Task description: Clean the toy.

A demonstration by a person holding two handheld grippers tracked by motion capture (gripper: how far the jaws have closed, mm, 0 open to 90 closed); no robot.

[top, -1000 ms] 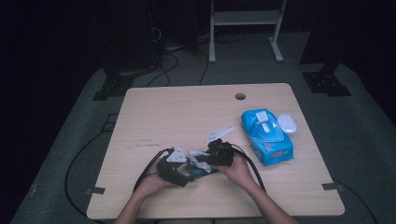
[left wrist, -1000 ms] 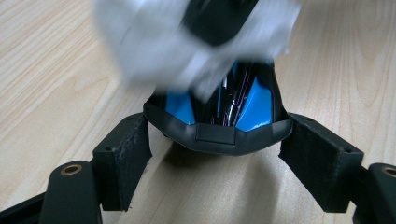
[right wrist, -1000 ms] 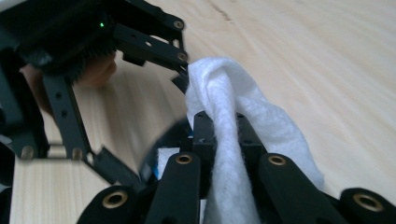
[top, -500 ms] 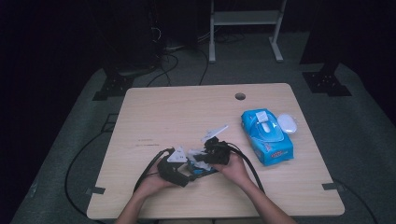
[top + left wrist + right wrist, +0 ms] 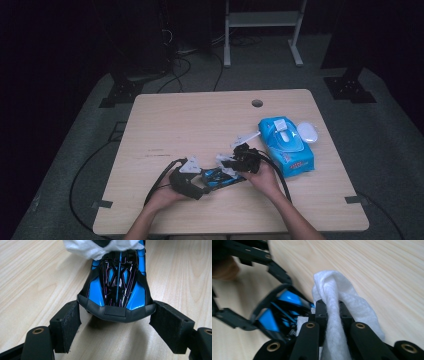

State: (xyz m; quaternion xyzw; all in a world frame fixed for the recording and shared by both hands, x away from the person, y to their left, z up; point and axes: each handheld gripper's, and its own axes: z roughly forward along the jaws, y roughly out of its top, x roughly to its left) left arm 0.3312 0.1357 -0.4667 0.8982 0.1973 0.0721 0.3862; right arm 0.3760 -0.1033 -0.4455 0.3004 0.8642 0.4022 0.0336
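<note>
Blue and black plastic, glossy: a toy car point(image 5: 117, 287) lies on the wooden desk point(image 5: 200, 125), near its front edge, and the left tool point(image 5: 116, 321) clamps one end of it between both pads, steadying it. The right tool point(image 5: 331, 307) is clenched on a wad of white wipe point(image 5: 342, 305), which rests on the car's far end, seen from the left gripper view.

Judging by this, the step in hand is wiping the car clean. To do it well, the left tool's grip should stay firm and low so the car cannot pivot or skid, while the wipe is drawn along the car's length with light pressure, following the grooves rather than scrubbing across them. The wad should stay bunched ahead of the jaws so cloth, not hard plastic, meets the paint.

Right of the car sits a blue wipe pack point(image 5: 286, 142) with a white lid point(image 5: 308, 132) just beside it. Wheels and underside are hidden; the wipe covers the car's far end, and the high view is too dim to show the contact itself.
</note>
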